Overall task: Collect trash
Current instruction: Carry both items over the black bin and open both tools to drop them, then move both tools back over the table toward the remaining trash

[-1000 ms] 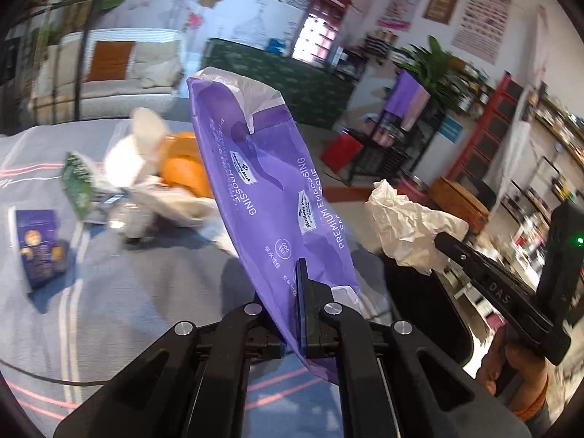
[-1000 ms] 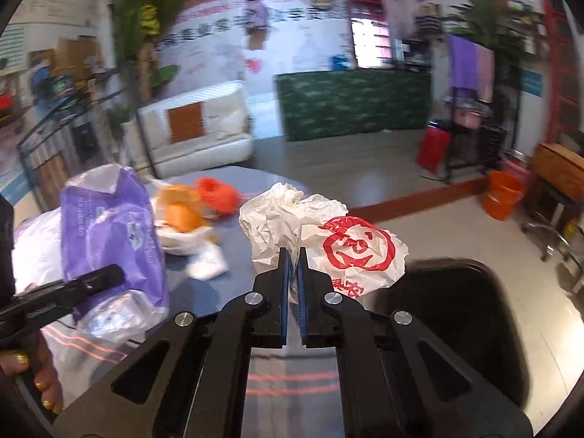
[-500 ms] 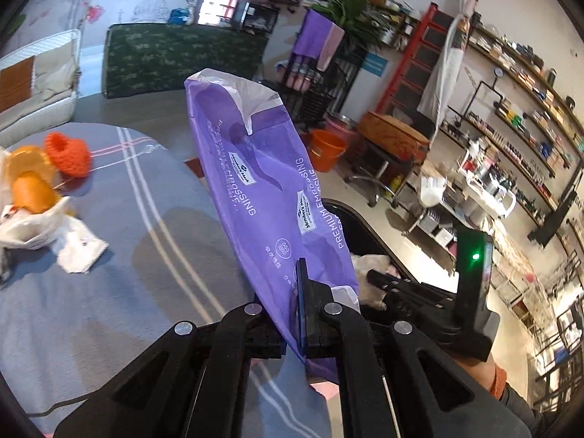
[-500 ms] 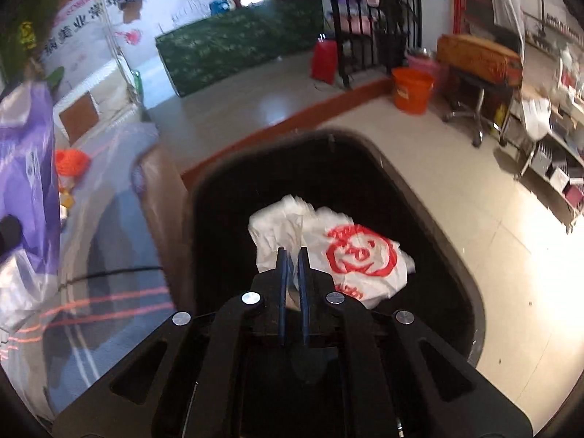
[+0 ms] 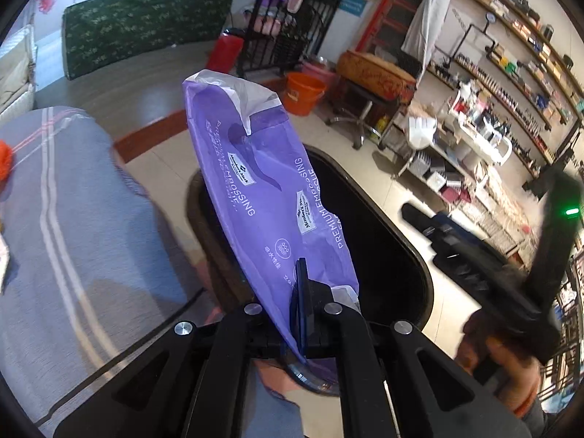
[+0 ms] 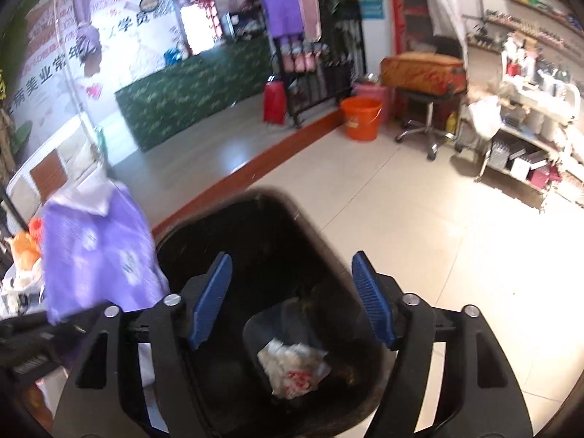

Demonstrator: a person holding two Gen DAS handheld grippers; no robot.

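With the purple pack point(image 5: 270, 197) clamped low in the left gripper point(image 5: 300, 306) and standing up tall over the near rim of the bin point(image 5: 419, 266), next step by the look of it: drop it in

- Left jaws pinched tight on the bottom edge of pack, torn white top well above, most of its length sticking up and leaning toward the table point(image 5: 73, 219) side
- Right gripper point(image 6: 292, 299) spread wide, empty, hanging right over the bin mouth; white bag point(image 6: 292, 368) with red print lying at the bottom between the blue pads point(image 6: 210, 301)
- Bin on the floor just beside the table edge, apparently touching the cloth, hard to tell through fisheye

To do it well:
- Shift left further over the centre of the opening, not just the rim; pack is long and light, likely to tip back onto the table or hang on the lip if let go here
- Tilt forward so the tall end points down into the bin before opening
- Clear right out of the drop path, else pack lands on its fingers
- Open fully in one go; thin film may cling to a pad, so a small shake if it sticks
- Orange scraps point(image 6: 25, 252) and other litter left on the table, so task far from finished
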